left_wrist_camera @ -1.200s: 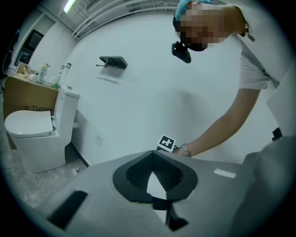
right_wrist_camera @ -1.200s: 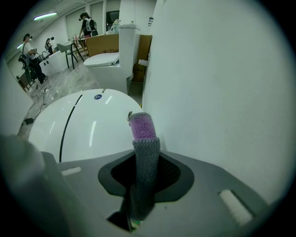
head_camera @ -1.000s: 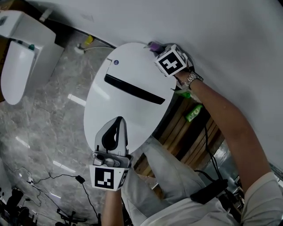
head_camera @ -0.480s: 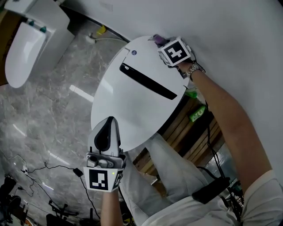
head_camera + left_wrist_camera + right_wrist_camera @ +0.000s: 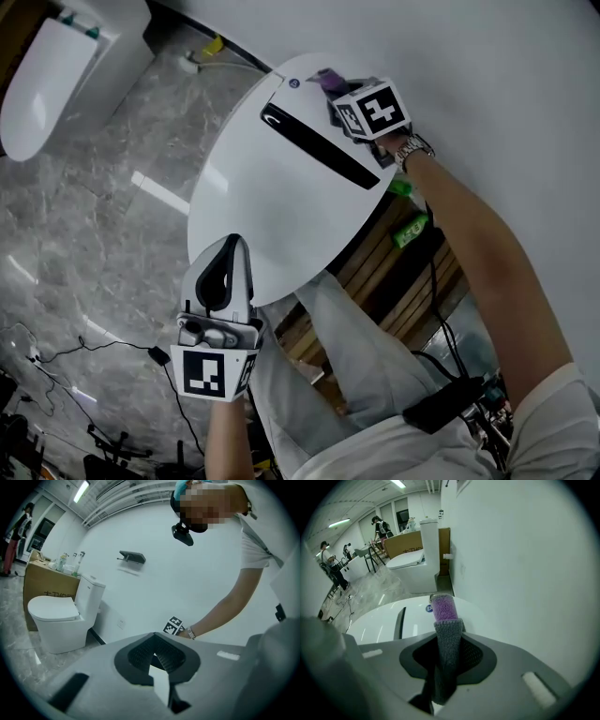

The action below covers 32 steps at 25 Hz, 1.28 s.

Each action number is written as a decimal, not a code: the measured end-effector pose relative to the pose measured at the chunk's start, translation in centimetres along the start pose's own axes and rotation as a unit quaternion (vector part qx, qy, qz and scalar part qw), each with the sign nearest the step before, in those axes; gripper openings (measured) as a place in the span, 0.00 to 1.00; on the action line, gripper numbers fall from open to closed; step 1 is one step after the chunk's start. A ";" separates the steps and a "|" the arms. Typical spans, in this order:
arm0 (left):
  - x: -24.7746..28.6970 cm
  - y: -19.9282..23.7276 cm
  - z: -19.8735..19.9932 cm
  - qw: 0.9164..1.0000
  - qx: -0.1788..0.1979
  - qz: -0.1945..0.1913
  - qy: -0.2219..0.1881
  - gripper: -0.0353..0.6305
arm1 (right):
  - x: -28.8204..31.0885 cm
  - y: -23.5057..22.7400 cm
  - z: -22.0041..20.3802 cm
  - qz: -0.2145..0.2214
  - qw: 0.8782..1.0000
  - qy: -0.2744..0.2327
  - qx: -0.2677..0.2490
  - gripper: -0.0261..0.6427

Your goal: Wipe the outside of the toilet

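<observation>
Far left, a second toilet (image 5: 56,75) stands against the wall (image 5: 487,75), on the grey marble floor (image 5: 94,216). In the left gripper view it stands beside a cardboard box (image 5: 42,585). Black cables (image 5: 56,366) trail over the near left of the floor.

My left gripper (image 5: 230,253) sits at the near rim of the toilet (image 5: 281,206), pointing toward the wall. Its claw is clenched: in its own view the two ribbed pads (image 5: 140,654) meet at their tips with nothing caught between them.

The toilet fills the middle of the head view, its broad white top crossed by a long black slot (image 5: 319,145), with a small blue round badge (image 5: 294,83) at the far edge.

To the right, my right gripper (image 5: 337,94) is at the far rim of the toilet, close against the wall. Its claw is grasping a cloth (image 5: 446,634), grey where the jaws pinch it and purple at the free end. That purple end reaches out just beside the blue badge; I cannot tell whether it touches the porcelain. Right of the toilet, a green object (image 5: 410,230) lies by wooden slats.
</observation>
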State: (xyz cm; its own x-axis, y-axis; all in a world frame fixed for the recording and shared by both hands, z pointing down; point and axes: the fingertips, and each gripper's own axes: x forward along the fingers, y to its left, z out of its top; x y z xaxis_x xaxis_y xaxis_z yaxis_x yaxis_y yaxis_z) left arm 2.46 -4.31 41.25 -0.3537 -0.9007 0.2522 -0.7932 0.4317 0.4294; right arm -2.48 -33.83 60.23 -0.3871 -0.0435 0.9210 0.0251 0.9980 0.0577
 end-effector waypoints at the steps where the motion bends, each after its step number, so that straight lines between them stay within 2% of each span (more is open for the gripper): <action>1: -0.8 0.1 -0.2 1.000 0.005 -0.005 0.004 0.06 | -0.2 1.0 -0.2 0.000 1.000 -0.001 -0.003 0.17; 5: -4.8 1.4 -1.3 1.000 0.015 -0.007 0.021 0.06 | -0.6 5.7 -0.3 0.002 1.000 -0.002 -0.021 0.17; 10: -8.5 2.5 -2.0 1.000 0.001 0.007 0.023 0.06 | -0.2 8.8 -0.2 -0.023 0.998 -0.006 -0.051 0.17; 14: -10.2 3.3 -2.5 1.000 -0.007 0.012 0.021 0.06 | 0.0 10.4 0.0 -0.032 0.998 -0.003 -0.058 0.17; 19: -11.4 4.0 -2.7 1.000 -0.011 0.015 0.014 0.06 | 0.2 12.8 -0.4 -0.033 0.995 -0.003 -0.092 0.17; 24: -12.5 5.6 -2.7 1.000 -0.014 0.025 0.007 0.06 | 1.9 16.2 -2.4 -0.013 0.993 0.028 -0.112 0.17; 26: -13.2 6.2 -2.8 1.000 -0.014 0.027 0.006 0.06 | 2.4 17.1 -2.8 -0.016 0.994 0.024 -0.103 0.17; 29: -14.2 7.0 -3.5 0.999 -0.013 0.029 0.009 0.06 | 2.7 17.8 -3.0 -0.014 0.998 0.016 -0.057 0.17; 32: -15.3 7.7 -4.0 0.999 -0.014 0.032 0.011 0.06 | 2.8 19.2 -3.4 -0.010 0.999 0.021 -0.044 0.17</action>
State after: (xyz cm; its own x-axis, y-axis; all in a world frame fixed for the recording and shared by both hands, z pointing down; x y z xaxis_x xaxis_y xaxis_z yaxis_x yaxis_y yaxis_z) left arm 3.71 12.96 44.14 -0.3925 -0.8697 0.2992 -0.7549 0.4905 0.4353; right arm 0.10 -14.98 65.20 -0.3501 -0.0661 0.9344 0.0994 0.9893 0.1072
